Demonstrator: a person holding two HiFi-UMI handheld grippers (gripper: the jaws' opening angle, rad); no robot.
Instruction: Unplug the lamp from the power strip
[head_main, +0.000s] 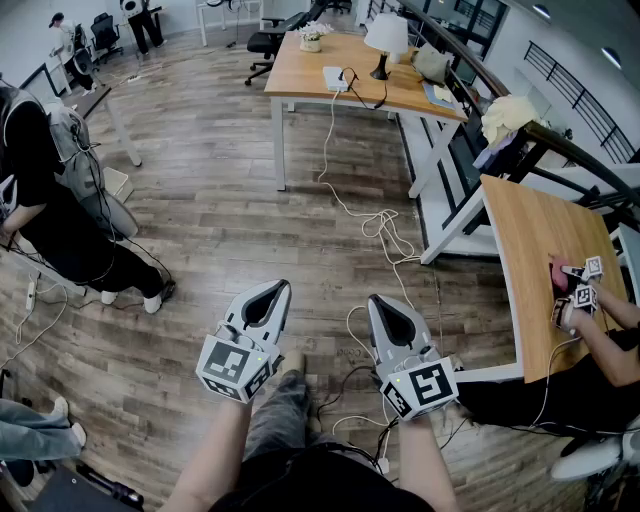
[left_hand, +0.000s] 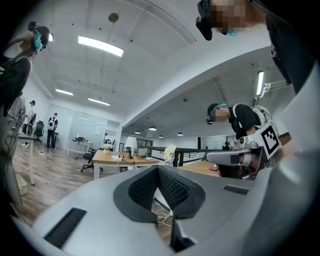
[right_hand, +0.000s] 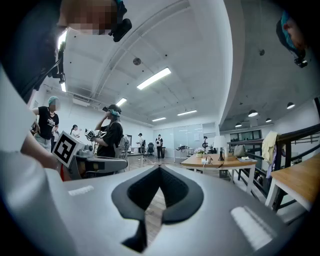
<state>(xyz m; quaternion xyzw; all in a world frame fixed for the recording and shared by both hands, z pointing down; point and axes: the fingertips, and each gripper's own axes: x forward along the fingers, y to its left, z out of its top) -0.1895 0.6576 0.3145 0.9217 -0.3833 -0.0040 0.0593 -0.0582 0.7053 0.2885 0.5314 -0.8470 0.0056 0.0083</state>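
As we hold both tools out level, the left gripper has its jaws pressed together at the tips with nothing between them. Its own view agrees, the ribbed pads meeting in a point. Over to the right gripper and it's the same story: jaws closed tip to tip, and empty. The two hang side by side, apart from each other.

Now outward. The lamp desk is our marker, and both grippers sit well short of it, with a wide stretch of wooden floor in between. Both noses point roughly its way. In the left gripper view the desk shows just left of the jaw tips, and in the right gripper view it shows to their right.

Toward the desk's right end stands the lamp, a white shade on a dark base. Just left of it on the desktop lies the white power strip, with a dark cord looping from the strip toward the lamp's base. Whether the plug is seated we cannot make out from here. A white cable drops off the desk's near edge and snakes across the boards toward us.

Well to the left of the desk stands a person in black. Right of the desk and nearer us is a second table, where another person's hands work.
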